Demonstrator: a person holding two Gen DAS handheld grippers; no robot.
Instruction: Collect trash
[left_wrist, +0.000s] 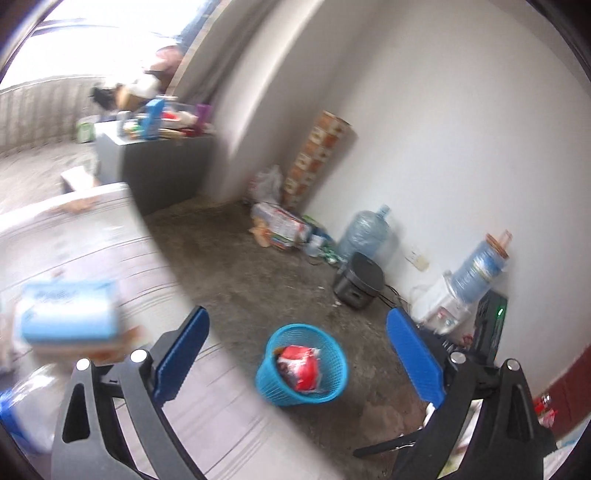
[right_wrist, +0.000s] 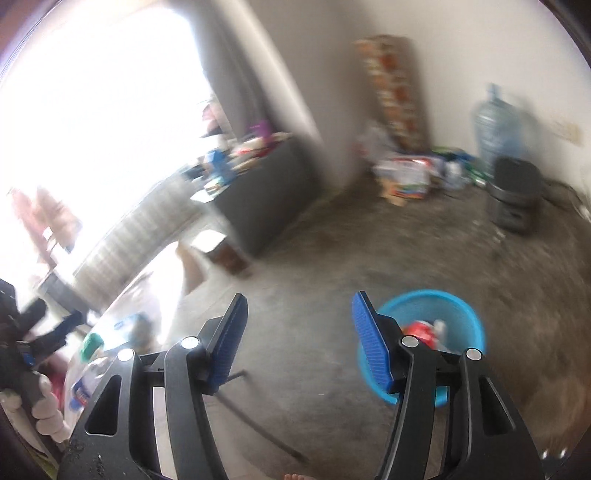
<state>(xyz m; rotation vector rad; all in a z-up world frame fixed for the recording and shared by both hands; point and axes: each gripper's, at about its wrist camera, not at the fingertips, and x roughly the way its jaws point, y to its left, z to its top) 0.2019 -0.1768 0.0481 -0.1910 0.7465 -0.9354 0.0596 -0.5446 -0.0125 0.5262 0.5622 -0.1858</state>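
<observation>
The blue mesh basket (left_wrist: 303, 363) stands on the bare concrete floor (left_wrist: 236, 280), just off the edge of the pale counter (left_wrist: 110, 243), where anything carried from that surface can be let fall into it. A red-and-white wrapper (left_wrist: 301, 367) already lies crumpled inside, so part of the collecting looks done.

The left hand-held gripper (left_wrist: 297, 356) hangs above and short of the basket with its blue pads spread wide and nothing between them; the basket shows through the gap only because it sits on the floor beyond. The right hand-held gripper (right_wrist: 299, 338) is parted about halfway, also empty, with the basket behind its right-hand finger.

On the counter, a light blue packet (left_wrist: 66, 314) sits to the left of the left tool, blurred; whether it is rubbish cannot be told. More wrappers and bags (left_wrist: 282, 225) are heaped against the far wall beside a big water jug (left_wrist: 364, 232), well apart from the basket, likely needing a carry.
</observation>
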